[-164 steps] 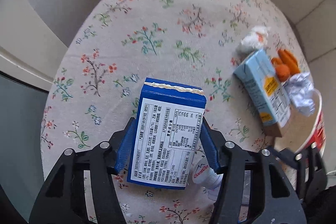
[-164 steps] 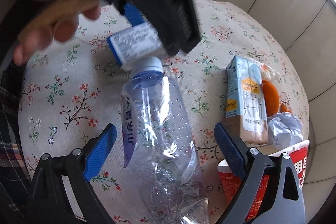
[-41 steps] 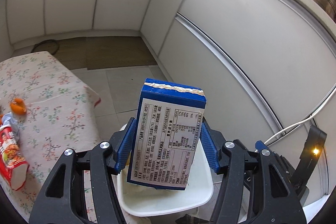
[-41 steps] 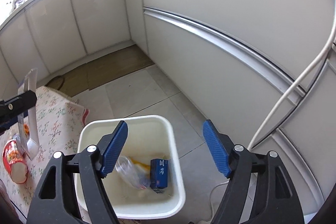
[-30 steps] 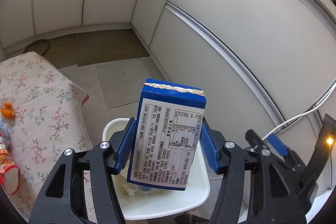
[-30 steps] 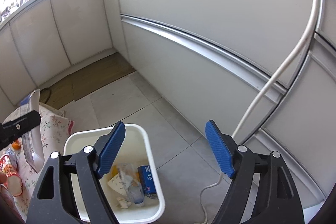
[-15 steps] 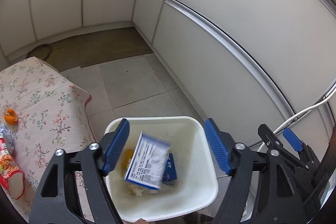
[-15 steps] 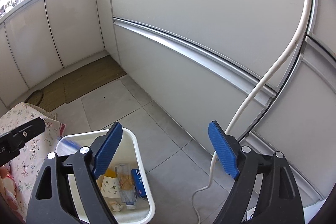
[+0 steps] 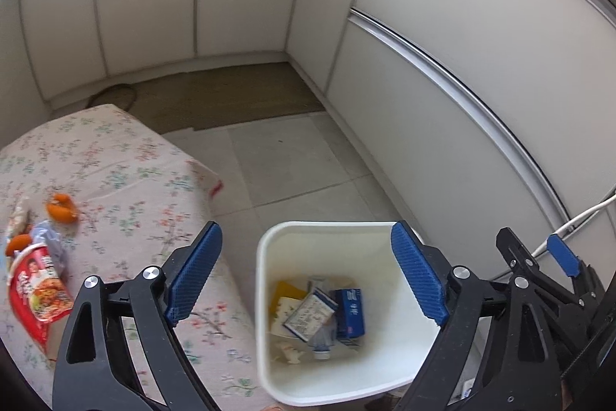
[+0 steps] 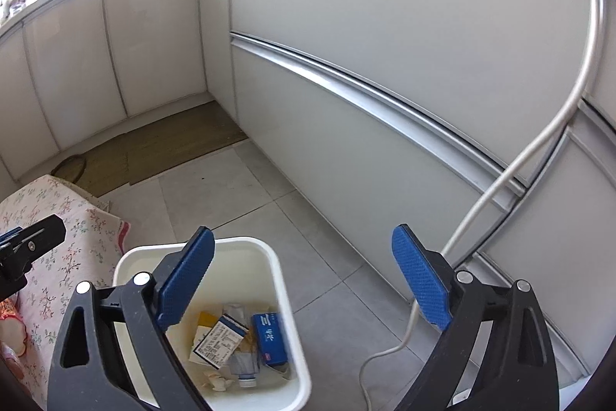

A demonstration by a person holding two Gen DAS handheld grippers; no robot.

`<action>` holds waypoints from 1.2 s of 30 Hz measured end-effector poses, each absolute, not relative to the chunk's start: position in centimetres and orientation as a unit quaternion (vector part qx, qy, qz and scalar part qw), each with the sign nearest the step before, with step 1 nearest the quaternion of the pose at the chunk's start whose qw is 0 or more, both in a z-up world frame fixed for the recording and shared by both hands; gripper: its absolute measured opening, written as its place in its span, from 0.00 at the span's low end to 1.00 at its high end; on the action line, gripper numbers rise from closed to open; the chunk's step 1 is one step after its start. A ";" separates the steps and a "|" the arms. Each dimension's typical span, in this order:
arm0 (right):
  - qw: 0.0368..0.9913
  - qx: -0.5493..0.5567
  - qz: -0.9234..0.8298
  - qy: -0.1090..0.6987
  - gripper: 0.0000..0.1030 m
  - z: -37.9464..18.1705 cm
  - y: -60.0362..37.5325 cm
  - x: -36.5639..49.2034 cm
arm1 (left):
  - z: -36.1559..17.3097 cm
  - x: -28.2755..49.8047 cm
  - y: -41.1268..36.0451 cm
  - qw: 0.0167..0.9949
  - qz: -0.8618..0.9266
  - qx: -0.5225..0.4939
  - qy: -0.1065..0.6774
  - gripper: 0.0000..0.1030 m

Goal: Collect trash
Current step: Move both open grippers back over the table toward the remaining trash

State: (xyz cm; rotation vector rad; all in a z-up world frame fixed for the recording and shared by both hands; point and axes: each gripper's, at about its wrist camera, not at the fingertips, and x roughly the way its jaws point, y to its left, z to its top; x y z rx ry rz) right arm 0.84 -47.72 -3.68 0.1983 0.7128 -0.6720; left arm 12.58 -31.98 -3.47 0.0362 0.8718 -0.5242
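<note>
- Grippers are both hanging above the bin [image 9: 265, 299], pointing down at it, jaws spread wide and holding nothing.
- Left gripper [image 9: 306, 276] is sitting over the bin's near side, its left finger above the cloth edge and its right finger above the bin's far rim.
- Right gripper [image 10: 302, 276] is hovering over the bin's right side, its left finger crossing the rim and its right finger out over the floor tiles [image 10: 308, 257].
- Trash is lying in the bottom of the bin: a box [image 9: 308, 312] with a printed label facing up, tilted; a blue carton [image 9: 350, 311] just beside it; a yellow scrap [image 9: 287, 293]; a clear bottle [image 10: 242, 368] and crumpled paper under them.
- More trash is waiting on the table [image 9: 127, 187], well apart from the bin: a red noodle cup [image 9: 34, 295] on its side, a crumpled wrapper [image 9: 48, 241] touching it, and orange peel [image 9: 61, 208] near them.
- Table is wearing a floral cloth and standing just beside the bin.
- Bin is resting on grey tiles; white cabinet panels [image 10: 385, 45] are running around the room, a brown mat [image 9: 223, 95] is lying along their foot, and a white cable [image 10: 512, 172] is trailing down to the floor.
</note>
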 end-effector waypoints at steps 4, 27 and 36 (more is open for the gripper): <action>0.884 0.079 -0.310 0.342 0.91 -3.6 -46.0 2.1 | -3.2 12.9 -30.1 0.880 -0.232 0.013 0.415 0.88; 0.907 0.029 -0.222 0.357 0.93 -3.6 -36.3 8.7 | -4.4 16.1 -17.4 0.894 -0.105 -0.010 0.435 0.90; 0.915 0.009 -0.187 0.358 0.93 -3.8 -31.8 11.0 | -5.5 17.9 -11.0 0.893 -0.050 -0.030 0.447 0.90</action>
